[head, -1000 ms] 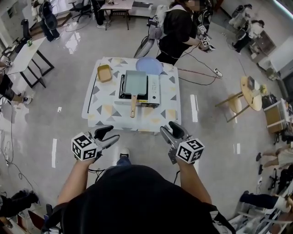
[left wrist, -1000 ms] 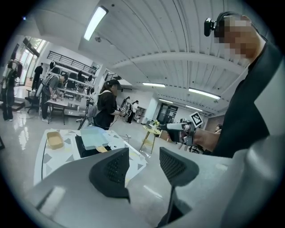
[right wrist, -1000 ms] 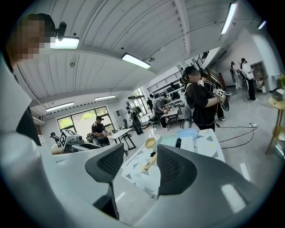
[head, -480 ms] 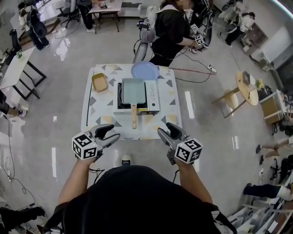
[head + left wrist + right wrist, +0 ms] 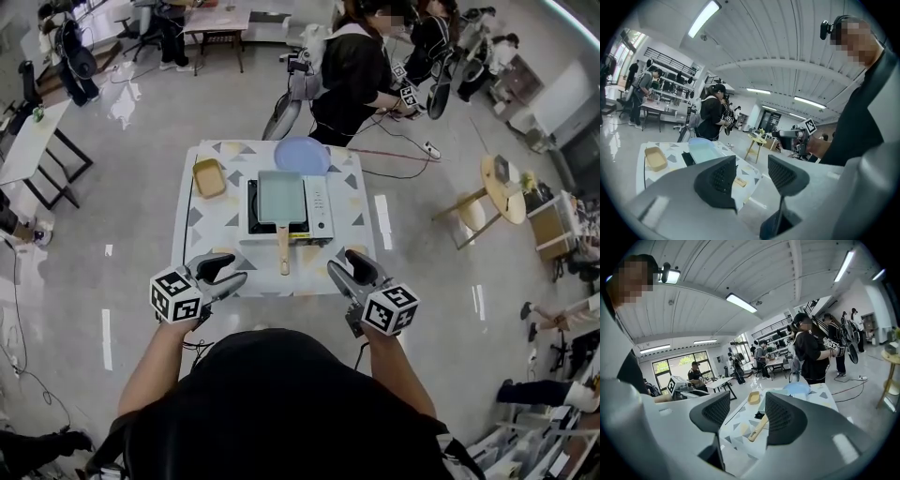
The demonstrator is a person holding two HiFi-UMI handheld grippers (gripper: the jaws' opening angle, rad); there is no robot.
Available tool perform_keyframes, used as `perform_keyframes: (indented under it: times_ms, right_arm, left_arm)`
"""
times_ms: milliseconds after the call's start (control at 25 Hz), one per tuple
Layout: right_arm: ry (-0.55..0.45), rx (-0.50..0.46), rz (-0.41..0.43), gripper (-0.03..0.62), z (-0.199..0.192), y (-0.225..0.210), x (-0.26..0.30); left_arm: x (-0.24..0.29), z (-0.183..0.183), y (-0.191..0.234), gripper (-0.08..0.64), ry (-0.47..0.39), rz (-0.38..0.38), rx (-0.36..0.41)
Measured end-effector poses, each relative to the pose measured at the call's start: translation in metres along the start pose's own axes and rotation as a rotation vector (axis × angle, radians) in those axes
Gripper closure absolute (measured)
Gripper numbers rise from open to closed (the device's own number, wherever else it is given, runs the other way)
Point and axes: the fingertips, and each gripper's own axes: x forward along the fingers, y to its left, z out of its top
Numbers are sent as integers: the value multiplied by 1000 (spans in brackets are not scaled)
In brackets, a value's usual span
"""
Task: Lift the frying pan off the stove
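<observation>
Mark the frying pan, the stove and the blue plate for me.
frying pan (image 5: 279, 195), head view, middle of its pale inside.
stove (image 5: 320, 206), head view, white panel beside the pan.
blue plate (image 5: 302, 153), head view, its middle.

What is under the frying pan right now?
The frying pan sits on a stove, whose white control side shows to its right. The burner beneath is covered.

- Head view: stove (image 5: 319, 208) top mostly under frying pan (image 5: 279, 197); ctrl detail too small to tell.
- Right gripper view: pan body mostly behind jaw; handle (image 5: 758, 428) visible.
- Left gripper view: pan near end behind jaw.
</observation>
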Motion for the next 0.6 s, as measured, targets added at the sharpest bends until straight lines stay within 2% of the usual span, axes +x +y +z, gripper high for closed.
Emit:
perform_keyframes:
  times_ms: [360, 600]
  right_arm:
    - [-14, 16, -31, 327, 2, -5, 5]
    - [5, 44, -40, 327, -1, -20, 16]
  left_arm:
    - [0, 1, 10, 348, 19, -37, -20]
    - [15, -5, 26, 348, 18, -43, -77]
